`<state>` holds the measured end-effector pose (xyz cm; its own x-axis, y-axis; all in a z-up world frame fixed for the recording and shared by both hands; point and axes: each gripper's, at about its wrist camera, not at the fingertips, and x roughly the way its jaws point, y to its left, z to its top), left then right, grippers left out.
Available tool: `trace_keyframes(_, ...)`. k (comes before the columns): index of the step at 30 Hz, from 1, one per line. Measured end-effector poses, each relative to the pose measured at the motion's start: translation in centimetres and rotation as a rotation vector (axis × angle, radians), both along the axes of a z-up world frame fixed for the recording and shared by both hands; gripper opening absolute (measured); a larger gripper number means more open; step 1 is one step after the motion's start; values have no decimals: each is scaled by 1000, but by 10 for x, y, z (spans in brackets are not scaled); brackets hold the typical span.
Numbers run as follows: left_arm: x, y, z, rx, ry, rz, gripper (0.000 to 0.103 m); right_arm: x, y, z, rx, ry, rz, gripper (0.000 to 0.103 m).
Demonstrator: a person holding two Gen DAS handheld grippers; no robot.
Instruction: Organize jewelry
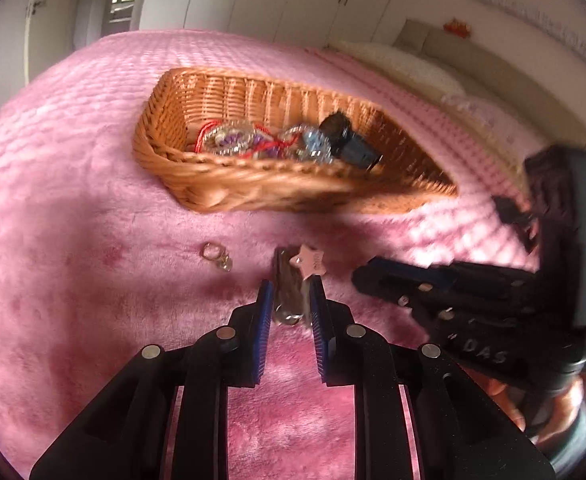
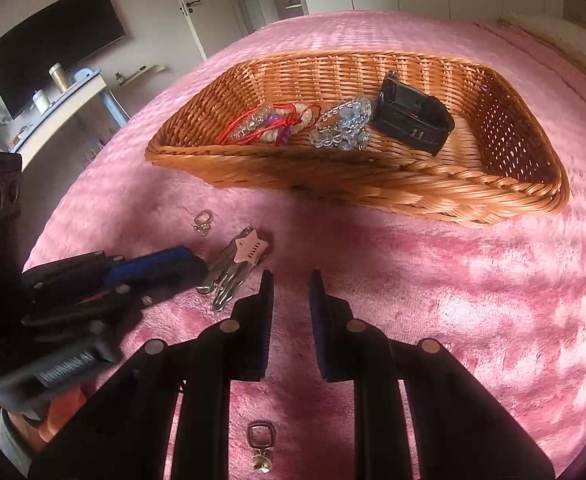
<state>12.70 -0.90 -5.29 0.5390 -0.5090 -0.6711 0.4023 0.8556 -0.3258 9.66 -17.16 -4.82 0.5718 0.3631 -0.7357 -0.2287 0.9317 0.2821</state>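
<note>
A bunch of metal hair clips (image 1: 287, 280) with a pink star (image 1: 311, 262) lies on the pink blanket in front of a wicker basket (image 1: 253, 190). My left gripper (image 1: 291, 286) is shut on the clips, its blue pads on either side. In the right wrist view it (image 2: 201, 272) meets the clips (image 2: 225, 284) from the left. My right gripper (image 2: 292, 280) hovers just right of them, a narrow gap between its fingers and nothing in it. A small ring with a stone (image 1: 217, 257) (image 2: 202, 222) lies to the left of the clips.
The basket (image 2: 373, 188) holds red-corded bead bracelets (image 2: 277, 122), a crystal bracelet (image 2: 343, 128) and a black watch (image 2: 411, 118). Another ring-shaped trinket (image 2: 259, 442) lies under my right gripper. Pillows (image 1: 413, 68) are at the far right; a desk and TV (image 2: 53, 40) stand beyond the bed.
</note>
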Motion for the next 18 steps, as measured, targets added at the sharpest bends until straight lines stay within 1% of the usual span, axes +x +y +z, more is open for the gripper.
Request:
trace_keyframes(2, 1, -4, 0, -10, 7, -6, 17, 0, 0, -1, 4, 5, 0, 16)
trace_keyframes(6, 5, -21, -8, 95, 23, -5, 17, 1, 1, -3, 3, 10, -1, 16)
trace_keyframes(8, 5, -25, -10, 128, 20, -4, 17, 2, 1, -3, 3, 10, -4, 16)
trace_keyframes(9, 5, -26, -10, 140, 16, 2, 15, 2, 1, -4, 5, 11, -6, 16)
trace_keyframes(13, 3, -23, -8, 146, 6, 21, 15, 4, 1, -3, 39, 20, 9, 16)
trace_keyframes(16, -3, -11, -3, 140, 3, 58, 14, 9, 7, -4, 134, 65, 48, 16)
trace_keyframes(18, -13, 3, -1, 137, 13, 86, 14, 14, 15, -5, 159, 94, 59, 21)
